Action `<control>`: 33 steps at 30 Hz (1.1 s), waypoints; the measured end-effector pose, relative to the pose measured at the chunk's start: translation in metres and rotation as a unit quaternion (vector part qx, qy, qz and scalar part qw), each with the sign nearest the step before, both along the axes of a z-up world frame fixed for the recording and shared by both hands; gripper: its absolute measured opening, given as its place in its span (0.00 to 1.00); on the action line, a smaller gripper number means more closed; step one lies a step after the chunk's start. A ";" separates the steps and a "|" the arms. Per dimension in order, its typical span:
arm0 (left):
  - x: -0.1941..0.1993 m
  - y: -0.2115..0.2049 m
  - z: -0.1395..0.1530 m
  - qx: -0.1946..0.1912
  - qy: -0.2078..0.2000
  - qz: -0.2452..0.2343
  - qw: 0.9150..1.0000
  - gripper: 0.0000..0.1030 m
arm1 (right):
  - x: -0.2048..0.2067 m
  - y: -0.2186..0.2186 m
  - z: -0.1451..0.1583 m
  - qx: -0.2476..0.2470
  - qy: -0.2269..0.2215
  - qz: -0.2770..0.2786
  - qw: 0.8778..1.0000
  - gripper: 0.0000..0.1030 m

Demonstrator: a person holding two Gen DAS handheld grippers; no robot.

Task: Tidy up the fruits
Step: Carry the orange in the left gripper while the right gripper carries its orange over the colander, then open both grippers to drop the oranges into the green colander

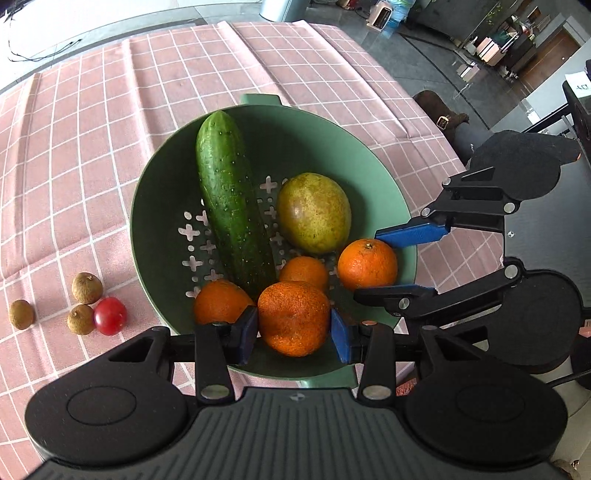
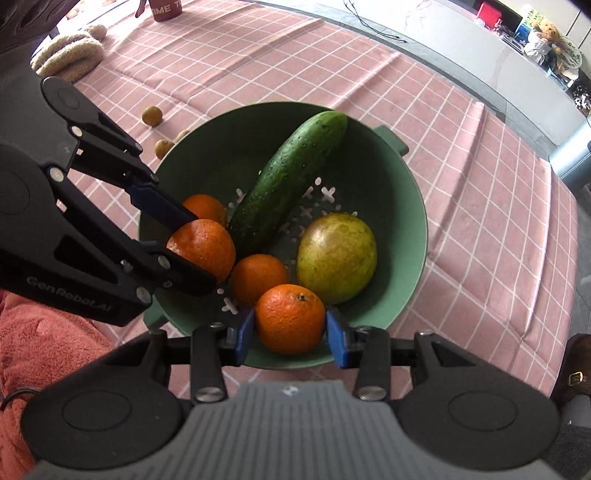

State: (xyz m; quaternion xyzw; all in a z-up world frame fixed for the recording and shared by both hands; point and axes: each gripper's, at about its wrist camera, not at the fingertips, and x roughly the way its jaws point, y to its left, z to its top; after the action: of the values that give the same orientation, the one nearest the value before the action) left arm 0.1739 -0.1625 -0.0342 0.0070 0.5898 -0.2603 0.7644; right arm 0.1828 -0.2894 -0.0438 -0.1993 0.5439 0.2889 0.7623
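A green colander (image 1: 373, 173) (image 2: 406, 206) on the pink checked cloth holds a cucumber (image 1: 231, 199) (image 2: 288, 177), a yellow-green mango (image 1: 314, 212) (image 2: 336, 253) and several oranges. My left gripper (image 1: 293, 332) is shut on the near orange (image 1: 293, 317) over the colander's near rim; it also shows in the right wrist view (image 2: 195, 240). My right gripper (image 2: 290, 330) is shut on another orange (image 2: 290, 319), which shows in the left wrist view (image 1: 367, 264) between the blue pads (image 1: 410, 234).
Three brown longans (image 1: 86, 288) and a red cherry tomato (image 1: 110, 315) lie on the cloth left of the colander. A knitted item (image 2: 68, 55) and a red mug (image 2: 166, 9) sit at the far table edge. An orange towel (image 2: 40, 332) lies nearby.
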 end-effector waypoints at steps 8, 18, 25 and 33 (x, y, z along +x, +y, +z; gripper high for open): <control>0.002 -0.007 -0.003 0.012 0.014 -0.002 1.000 0.47 | 0.005 0.002 -0.007 -0.002 0.013 0.013 1.000 0.38; -0.001 -0.006 -0.003 0.017 0.011 -0.004 1.000 0.55 | 0.002 0.003 -0.006 -0.012 -0.005 0.008 1.000 0.38; -0.012 0.001 0.018 0.004 -0.017 -0.009 1.000 0.58 | -0.010 0.004 0.013 -0.015 -0.021 0.002 1.000 0.38; -0.035 0.039 0.061 0.003 -0.092 0.005 0.996 0.58 | -0.032 0.022 0.047 0.018 -0.058 -0.028 0.998 0.49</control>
State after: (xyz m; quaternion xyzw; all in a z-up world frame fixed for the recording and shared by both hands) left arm 0.1387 -0.1232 0.0264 0.0303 0.5181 -0.2524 0.8167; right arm 0.1508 -0.2676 0.0029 -0.1869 0.4985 0.2650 0.8040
